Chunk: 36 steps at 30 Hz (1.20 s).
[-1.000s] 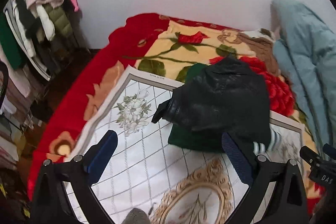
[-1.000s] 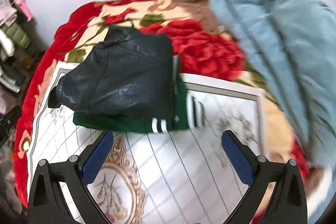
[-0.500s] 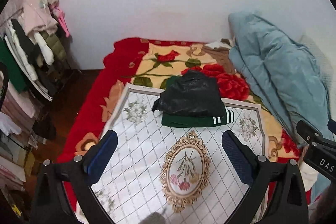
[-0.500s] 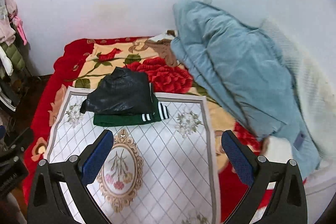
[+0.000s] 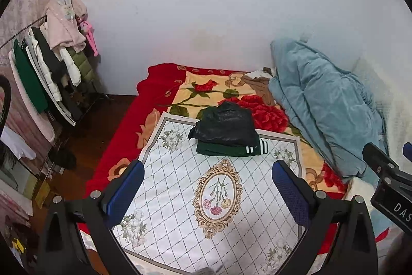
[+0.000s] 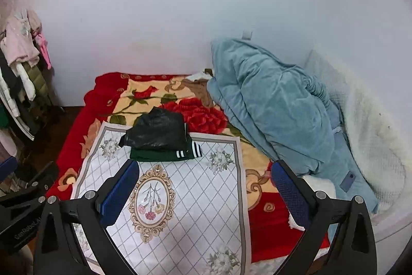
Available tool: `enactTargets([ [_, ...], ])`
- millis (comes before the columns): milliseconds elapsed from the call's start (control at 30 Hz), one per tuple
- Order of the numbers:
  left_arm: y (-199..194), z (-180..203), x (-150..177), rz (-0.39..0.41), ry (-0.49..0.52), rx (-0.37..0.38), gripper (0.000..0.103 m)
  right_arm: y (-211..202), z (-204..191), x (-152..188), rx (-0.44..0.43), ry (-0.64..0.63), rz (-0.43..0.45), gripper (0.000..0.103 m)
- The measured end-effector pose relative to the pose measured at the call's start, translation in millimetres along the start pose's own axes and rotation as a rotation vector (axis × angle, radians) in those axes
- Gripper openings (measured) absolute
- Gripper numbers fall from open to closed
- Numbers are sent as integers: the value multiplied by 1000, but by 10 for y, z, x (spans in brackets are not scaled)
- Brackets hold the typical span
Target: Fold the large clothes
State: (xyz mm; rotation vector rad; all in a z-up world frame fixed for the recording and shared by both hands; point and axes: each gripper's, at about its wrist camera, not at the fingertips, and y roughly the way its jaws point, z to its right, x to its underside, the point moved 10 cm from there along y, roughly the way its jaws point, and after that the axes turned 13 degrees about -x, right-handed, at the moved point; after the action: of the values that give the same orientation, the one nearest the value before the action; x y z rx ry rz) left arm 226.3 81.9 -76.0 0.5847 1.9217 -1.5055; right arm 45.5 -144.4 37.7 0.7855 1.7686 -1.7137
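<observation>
Blue ribbed fingers (image 5: 208,197) spread wide — glossy black jacket (image 5: 225,124) folded square.

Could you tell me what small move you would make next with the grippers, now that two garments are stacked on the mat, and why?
Probably swing the right gripper toward the blue quilted garment heaped at the right of the bed. Both it and the left gripper are open and empty, the black jacket lies folded on the green garment, and the white mat in front is bare.
</observation>
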Motion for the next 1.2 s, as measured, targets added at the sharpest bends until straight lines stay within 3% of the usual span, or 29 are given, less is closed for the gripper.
enactTargets([
  [167,-264,-28,18,26,-4,-8,101,-312,8,9,-13,6,14,103],
  [333,-388,-29,76,-24,-11,-3,101,-501,18,10,-33,4,-1,103],
  [767,-655,-102,-79,32,-18,-38,101,-730,-2,-187,-53,-20,14,103],
  [1200,-671,-82,-104,31,-16,-29,101,-755,-31,-183,-78,-22,0,103],
])
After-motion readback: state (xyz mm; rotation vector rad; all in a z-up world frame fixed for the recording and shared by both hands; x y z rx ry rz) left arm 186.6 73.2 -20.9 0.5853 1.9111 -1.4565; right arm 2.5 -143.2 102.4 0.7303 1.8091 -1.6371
